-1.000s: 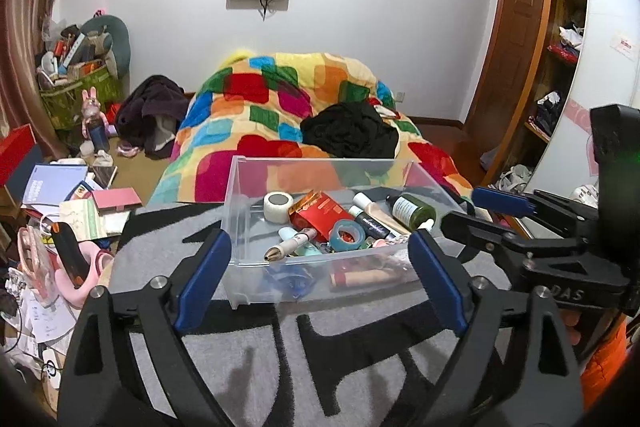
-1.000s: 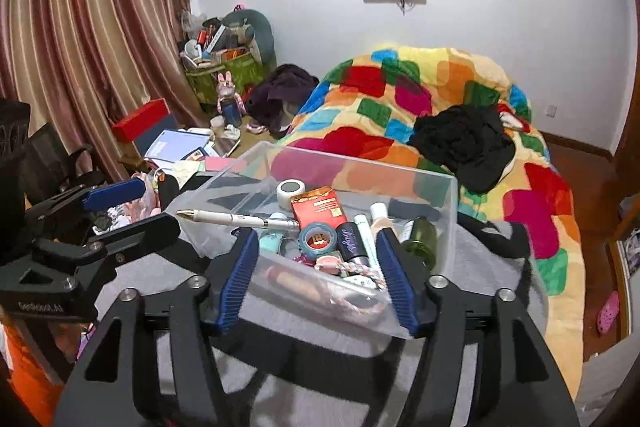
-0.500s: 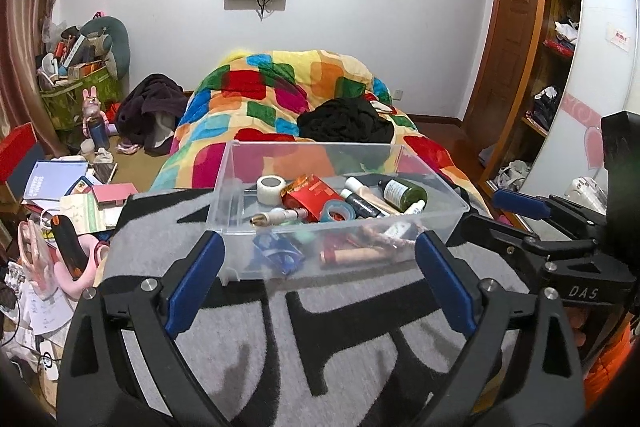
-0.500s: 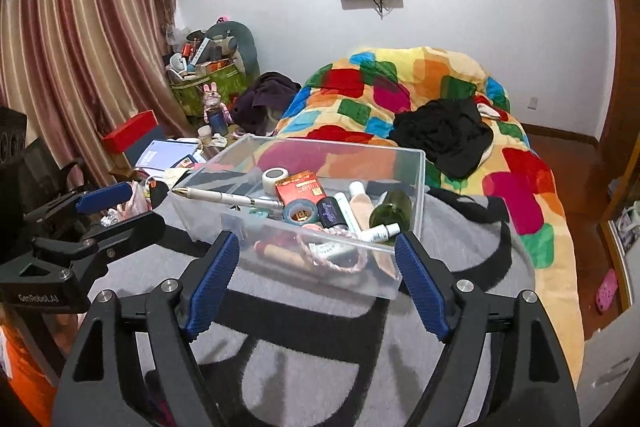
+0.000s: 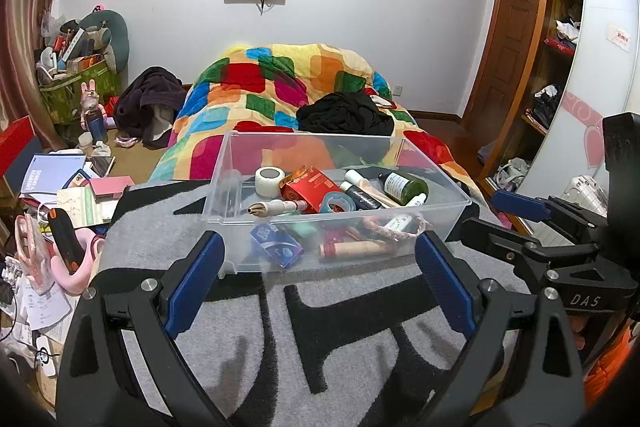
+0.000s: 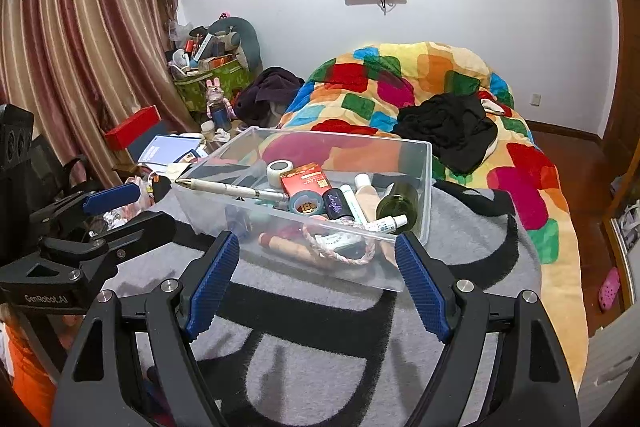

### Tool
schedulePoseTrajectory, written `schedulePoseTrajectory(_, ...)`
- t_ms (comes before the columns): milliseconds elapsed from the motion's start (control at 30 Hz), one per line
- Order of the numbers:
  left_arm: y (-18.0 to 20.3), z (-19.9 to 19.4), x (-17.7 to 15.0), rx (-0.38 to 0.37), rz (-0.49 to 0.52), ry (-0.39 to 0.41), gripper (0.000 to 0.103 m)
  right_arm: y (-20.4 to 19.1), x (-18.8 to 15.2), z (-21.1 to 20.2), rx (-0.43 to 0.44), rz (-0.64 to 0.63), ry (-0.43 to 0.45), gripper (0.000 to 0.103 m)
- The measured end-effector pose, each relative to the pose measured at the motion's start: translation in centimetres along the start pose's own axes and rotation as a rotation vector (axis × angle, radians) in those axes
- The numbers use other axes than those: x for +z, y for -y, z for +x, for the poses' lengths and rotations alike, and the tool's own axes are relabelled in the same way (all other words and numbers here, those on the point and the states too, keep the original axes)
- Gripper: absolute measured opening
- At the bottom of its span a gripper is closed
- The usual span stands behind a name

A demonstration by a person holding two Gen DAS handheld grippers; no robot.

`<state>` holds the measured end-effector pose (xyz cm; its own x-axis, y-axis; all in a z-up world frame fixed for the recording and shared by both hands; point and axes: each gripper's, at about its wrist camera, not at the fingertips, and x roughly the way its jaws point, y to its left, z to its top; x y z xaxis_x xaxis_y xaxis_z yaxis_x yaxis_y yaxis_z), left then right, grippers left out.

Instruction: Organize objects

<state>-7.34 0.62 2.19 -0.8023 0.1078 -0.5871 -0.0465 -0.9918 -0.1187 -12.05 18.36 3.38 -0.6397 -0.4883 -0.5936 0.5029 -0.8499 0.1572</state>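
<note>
Both my grippers, left gripper (image 5: 316, 279) and right gripper (image 6: 316, 283), hang wide open and empty short of the clear bin (image 5: 436, 197) on the grey blanket (image 5: 340, 347), which I judge corrals the pen (image 6: 232, 189), tape (image 6: 306, 203) and bottles.

A clear, glossy plastic bin (image 5: 432, 195) is set on a rough, matt grey-and-black blanket (image 5: 340, 339). Inside the bin, a dark green glossy bottle (image 5: 404, 185) and a shiny red carton (image 5: 308, 187) are seen. Behind the bin, a soft fleece quilt (image 6: 420, 83) is spread. Ribbed blue pads (image 6: 212, 285) are fitted to matt black fingers.
</note>
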Motion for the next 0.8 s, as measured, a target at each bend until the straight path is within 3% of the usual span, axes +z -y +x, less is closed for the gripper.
schedulePoseTrajectory(800, 0.15, 0.35, -0.39, -0.018, -0.015, -0.022, 0.097, -0.26, -0.07, 0.14, 0.005, 0.008, -0.004, 0.078)
